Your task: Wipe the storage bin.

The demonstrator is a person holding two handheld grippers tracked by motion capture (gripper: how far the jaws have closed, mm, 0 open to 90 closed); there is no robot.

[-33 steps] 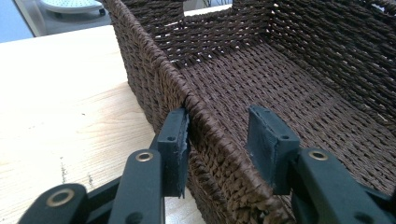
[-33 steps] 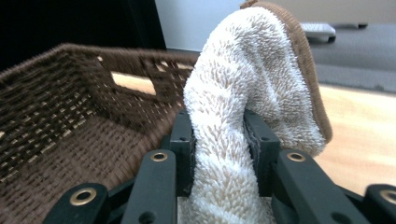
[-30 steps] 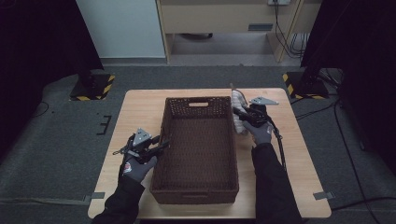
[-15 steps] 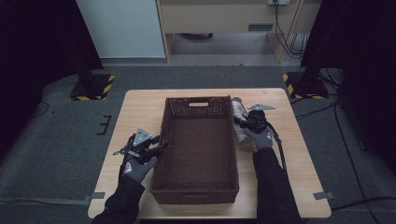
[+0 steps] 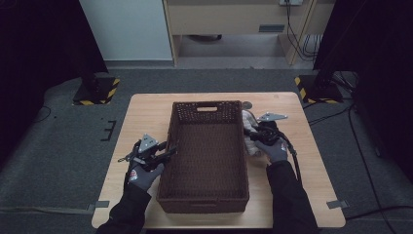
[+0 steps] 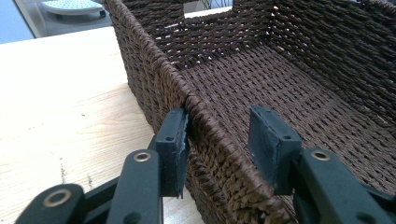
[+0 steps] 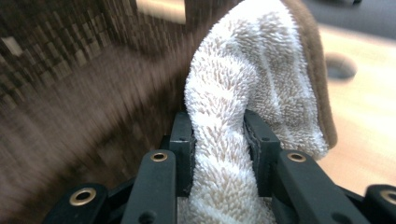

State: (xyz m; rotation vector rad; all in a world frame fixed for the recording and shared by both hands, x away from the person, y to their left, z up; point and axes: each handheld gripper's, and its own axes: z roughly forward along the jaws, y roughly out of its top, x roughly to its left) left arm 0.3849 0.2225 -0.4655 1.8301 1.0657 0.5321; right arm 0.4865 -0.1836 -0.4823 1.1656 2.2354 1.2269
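basket [image 5: 208,156]: middle of the table [image 5: 146,112]
towel [image 5: 251,131]: beside the basket's right wall
left gripper [image 5: 163,153]: astride the basket's left wall

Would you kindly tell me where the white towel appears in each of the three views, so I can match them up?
High view: the white towel lies right of centre, between the basket's right wall and the right gripper.
Left gripper view: not in this picture.
Right gripper view: the towel sits at centre, pinched between the jaws.
Shared landmark: the brown woven basket.
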